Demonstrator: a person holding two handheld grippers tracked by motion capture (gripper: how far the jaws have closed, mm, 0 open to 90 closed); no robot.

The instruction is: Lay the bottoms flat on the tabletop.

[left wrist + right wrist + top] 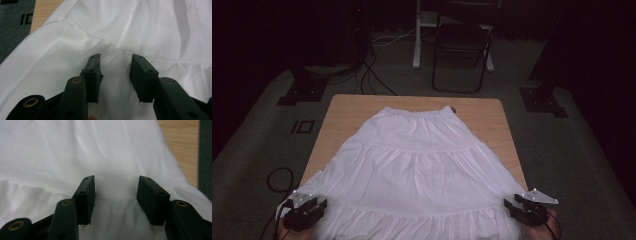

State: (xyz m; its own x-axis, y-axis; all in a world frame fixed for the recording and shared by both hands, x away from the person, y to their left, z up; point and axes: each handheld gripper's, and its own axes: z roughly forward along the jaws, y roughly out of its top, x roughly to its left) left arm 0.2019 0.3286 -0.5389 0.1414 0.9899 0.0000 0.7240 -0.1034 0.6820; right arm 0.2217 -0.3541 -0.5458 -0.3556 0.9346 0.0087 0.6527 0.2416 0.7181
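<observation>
A white tiered skirt [422,165] lies spread flat on the wooden table [347,107], waistband at the far side, hem toward me. My left gripper [319,202] hovers over the skirt's near left corner, and in the left gripper view my left gripper [116,63] is open above a tier seam of the skirt [140,27]. At the near right corner, my right gripper [511,204] also stands open; in the right gripper view my right gripper [116,186] has only skirt fabric [75,152] beneath its jaws. Nothing is held.
A dark folding chair [462,45] stands beyond the table on grey carpet. Cables [372,75] run across the floor at the back left. Bare table wood [182,147] shows to the right of the skirt.
</observation>
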